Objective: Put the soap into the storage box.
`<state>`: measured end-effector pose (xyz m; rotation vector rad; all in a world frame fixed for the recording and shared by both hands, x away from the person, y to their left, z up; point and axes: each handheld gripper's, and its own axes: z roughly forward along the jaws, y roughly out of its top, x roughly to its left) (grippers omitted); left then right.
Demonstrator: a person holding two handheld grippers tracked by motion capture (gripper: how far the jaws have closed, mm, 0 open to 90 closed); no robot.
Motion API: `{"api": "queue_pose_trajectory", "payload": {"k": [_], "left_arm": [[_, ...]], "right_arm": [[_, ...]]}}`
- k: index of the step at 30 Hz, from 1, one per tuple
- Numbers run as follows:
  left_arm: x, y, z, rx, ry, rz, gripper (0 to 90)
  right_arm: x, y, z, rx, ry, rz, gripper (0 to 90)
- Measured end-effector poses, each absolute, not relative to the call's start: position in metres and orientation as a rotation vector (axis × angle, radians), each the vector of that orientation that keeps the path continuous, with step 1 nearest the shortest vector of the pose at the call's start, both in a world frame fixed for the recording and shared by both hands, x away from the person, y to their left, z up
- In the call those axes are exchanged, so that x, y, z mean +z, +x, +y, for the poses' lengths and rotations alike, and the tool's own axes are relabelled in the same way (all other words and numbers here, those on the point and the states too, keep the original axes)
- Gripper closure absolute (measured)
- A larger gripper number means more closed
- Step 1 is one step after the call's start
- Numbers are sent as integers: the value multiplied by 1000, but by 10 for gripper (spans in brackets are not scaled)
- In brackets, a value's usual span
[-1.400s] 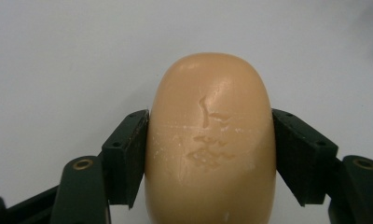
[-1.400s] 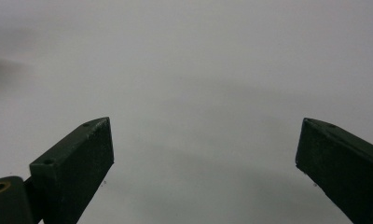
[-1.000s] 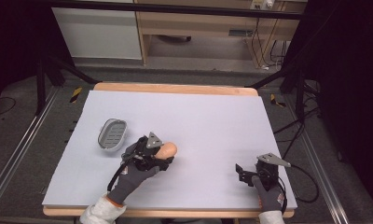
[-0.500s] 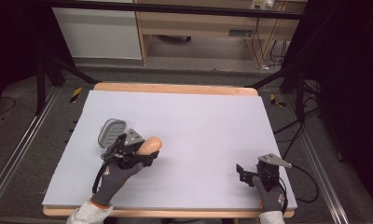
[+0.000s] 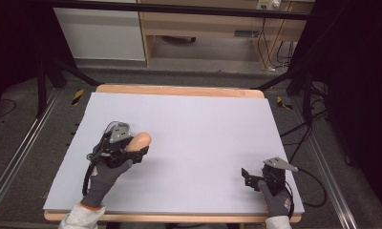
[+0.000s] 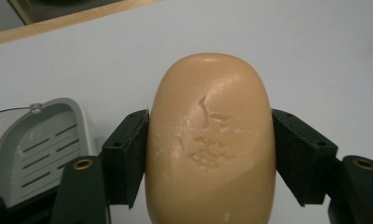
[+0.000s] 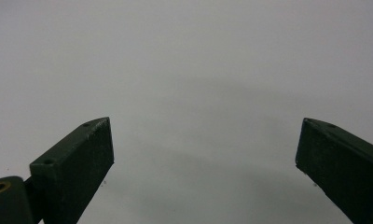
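Left gripper [image 6: 208, 154]: its fingers [image 6: 126, 156] are closed against the two long sides of a tan oval soap bar [image 6: 210, 140], one pad on each flank, both touching. The bar stands out beyond the fingertips, its rounded end pointing away from the hand. An embossed mark sits on the bar's upper face between the fingers; it is worn and cannot be read. In the high view the soap bar [image 5: 139, 141] is carried at the left gripper [image 5: 132, 151] above the desk [image 5: 203, 124].

A grey slotted soap dish [image 6: 35, 144] lies just beside the left finger, on its outer side, apart from the bar. No writing is legible on it.

Right gripper [image 7: 205, 158]: its fingers [image 7: 79, 158] are spread wide, with nothing between them but bare desk surface. In the high view the right gripper [image 5: 250, 175] rests low near the desk's near edge, well apart from the soap bar.
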<state>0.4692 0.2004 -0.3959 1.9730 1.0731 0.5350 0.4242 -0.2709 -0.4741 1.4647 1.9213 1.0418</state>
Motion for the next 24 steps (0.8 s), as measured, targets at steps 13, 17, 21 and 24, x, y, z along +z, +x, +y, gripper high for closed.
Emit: {"api": "queue_pose_trajectory", "payload": {"k": [13,17,21,24], "left_arm": [[-397,483,232,583,1911,1177,313],[-399,487,238,590,1904,1199,313],[-402,492,243,601,1905,1223,314],[-404,494,247,602,1894,1239,314]], "right_arm": [[-474,424,-270,1045,1465,1929,44],[-474,424,-269,1048,1471,1931,45],[-474,425,-269,1050,1473,1930,45],[-474,425,-269,1046,1469,1929,44]]}}
